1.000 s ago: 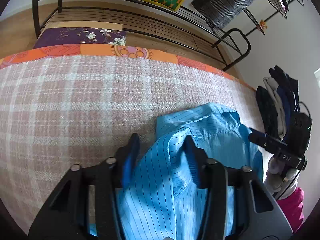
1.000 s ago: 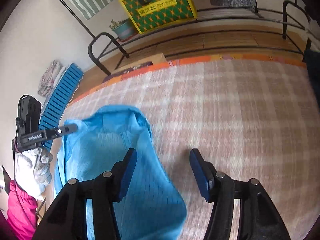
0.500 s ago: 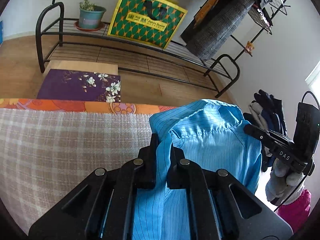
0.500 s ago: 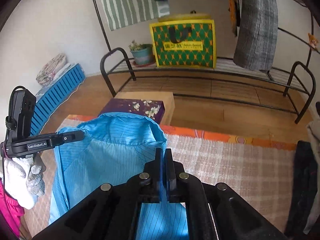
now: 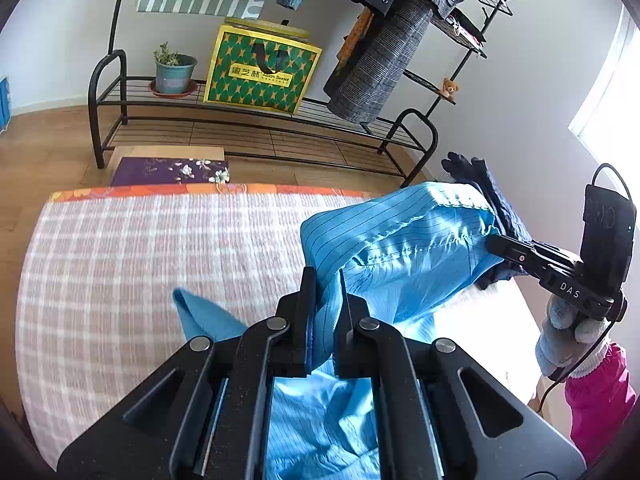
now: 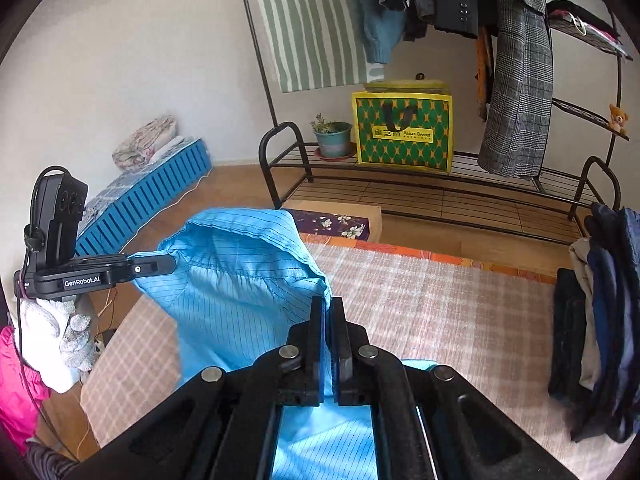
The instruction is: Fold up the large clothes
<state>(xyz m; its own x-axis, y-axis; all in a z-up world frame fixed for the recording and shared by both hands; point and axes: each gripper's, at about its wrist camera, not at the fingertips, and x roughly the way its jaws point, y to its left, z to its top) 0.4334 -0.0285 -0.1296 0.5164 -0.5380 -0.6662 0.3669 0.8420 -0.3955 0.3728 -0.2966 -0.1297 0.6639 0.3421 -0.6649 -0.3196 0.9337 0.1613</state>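
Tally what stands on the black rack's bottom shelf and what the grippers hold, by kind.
Potted plant: 1
Green and yellow bag: 1
Blue striped garment, pinched by the left hand-held gripper and the right hand-held gripper: 1
Hand-held grippers: 2
Total: 5

One blue garment (image 5: 404, 256) — two hand-held grippers (image 5: 326, 300).
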